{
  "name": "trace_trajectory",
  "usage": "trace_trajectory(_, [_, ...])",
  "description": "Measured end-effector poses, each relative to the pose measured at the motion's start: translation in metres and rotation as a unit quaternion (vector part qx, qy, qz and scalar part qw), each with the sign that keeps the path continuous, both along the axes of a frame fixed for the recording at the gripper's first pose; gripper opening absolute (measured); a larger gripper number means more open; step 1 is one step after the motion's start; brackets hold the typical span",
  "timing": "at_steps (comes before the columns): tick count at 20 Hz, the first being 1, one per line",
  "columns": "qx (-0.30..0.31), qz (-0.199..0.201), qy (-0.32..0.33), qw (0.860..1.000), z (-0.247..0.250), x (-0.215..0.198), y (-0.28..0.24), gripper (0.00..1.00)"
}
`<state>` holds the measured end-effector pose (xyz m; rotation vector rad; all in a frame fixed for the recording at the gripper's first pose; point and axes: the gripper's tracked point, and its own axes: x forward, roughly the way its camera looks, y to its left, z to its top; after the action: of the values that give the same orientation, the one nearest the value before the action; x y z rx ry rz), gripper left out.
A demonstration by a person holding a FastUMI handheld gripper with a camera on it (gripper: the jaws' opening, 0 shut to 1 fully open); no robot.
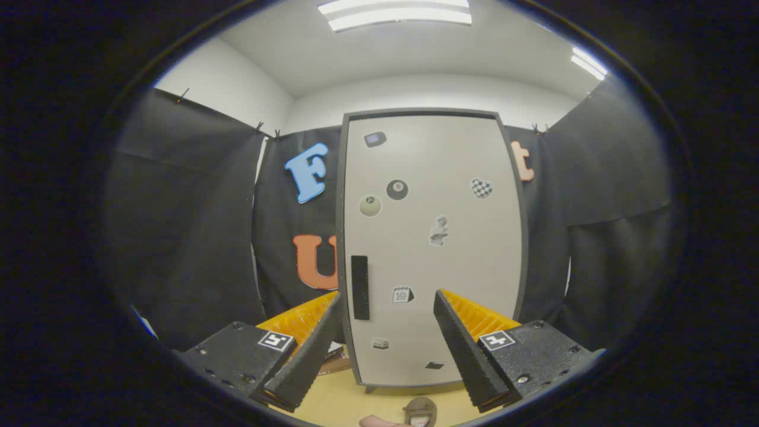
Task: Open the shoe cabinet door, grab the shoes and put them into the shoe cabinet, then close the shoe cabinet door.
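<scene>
The shoe cabinet (pixel 431 249) stands upright straight ahead, a tall pale-grey box with a dark frame. Its door is shut and carries several small stickers. A black vertical handle (pixel 360 287) sits on the door's left side, just beyond my left fingertip. My gripper (pixel 388 302) is open, fingers spread wide with nothing between them, and the door's lower half shows in the gap. A small brownish object (pixel 420 410) lies on the floor below the fingers; part of a finger shows beside it.
Black cloth walls close in on the left, right and behind the cabinet. A light wooden floor (pixel 338 397) runs under the cabinet's short feet. A low brown item (pixel 335 362) sits on the floor left of the cabinet base.
</scene>
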<state>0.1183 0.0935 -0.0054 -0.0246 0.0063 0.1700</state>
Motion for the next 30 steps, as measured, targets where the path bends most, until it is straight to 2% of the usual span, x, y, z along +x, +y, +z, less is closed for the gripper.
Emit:
trace_trajectory(6, [-0.012, 0.007, 0.015, 1.0, -0.013, 0.064, 0.045, 0.99])
trace_trajectory(13, [-0.034, -0.019, 0.043, 0.998, -0.033, 0.125, 0.061, 0.95])
trace_trajectory(15, [-0.036, -0.005, 0.055, 0.998, -0.043, 0.135, 0.066, 0.86])
trace_trajectory(19, [-0.034, -0.022, 0.055, 0.998, -0.045, 0.158, 0.058, 0.65])
trace_trajectory(21, [-0.021, -0.022, 0.061, 0.998, -0.046, 0.165, 0.061, 0.46])
trace_trajectory(25, [-0.005, -0.026, 0.085, 0.996, -0.053, 0.166, 0.058, 0.36])
trace_trajectory(30, [-0.009, 0.024, 0.095, 0.995, -0.051, 0.151, 0.054, 0.3])
